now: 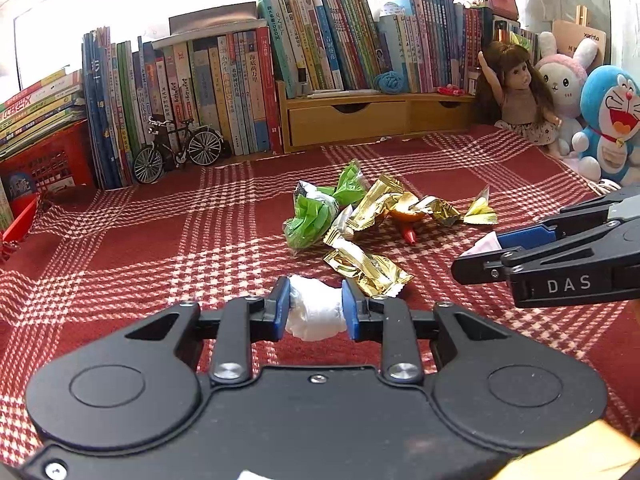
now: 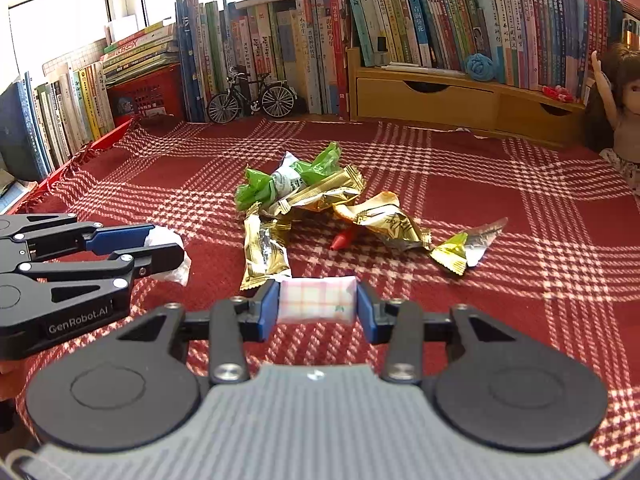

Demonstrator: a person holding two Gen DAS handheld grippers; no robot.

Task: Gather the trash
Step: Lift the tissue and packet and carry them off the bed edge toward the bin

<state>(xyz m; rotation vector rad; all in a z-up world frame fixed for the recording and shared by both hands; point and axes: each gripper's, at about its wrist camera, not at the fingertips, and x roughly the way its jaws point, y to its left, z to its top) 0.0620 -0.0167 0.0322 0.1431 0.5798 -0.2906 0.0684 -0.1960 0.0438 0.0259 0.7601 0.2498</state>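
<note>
My left gripper is shut on a crumpled white tissue, also seen from the side as the left gripper with the white tissue. My right gripper is shut on a small pink-checked tissue packet; in the left wrist view the right gripper comes in from the right holding the packet. Ahead on the red checked cloth lies a pile of trash: a green wrapper, gold wrappers and a small red cap.
Rows of books line the back, with a model bicycle and a wooden drawer shelf. A doll, a plush rabbit and a blue plush cat sit at the right. A red basket stands at the left.
</note>
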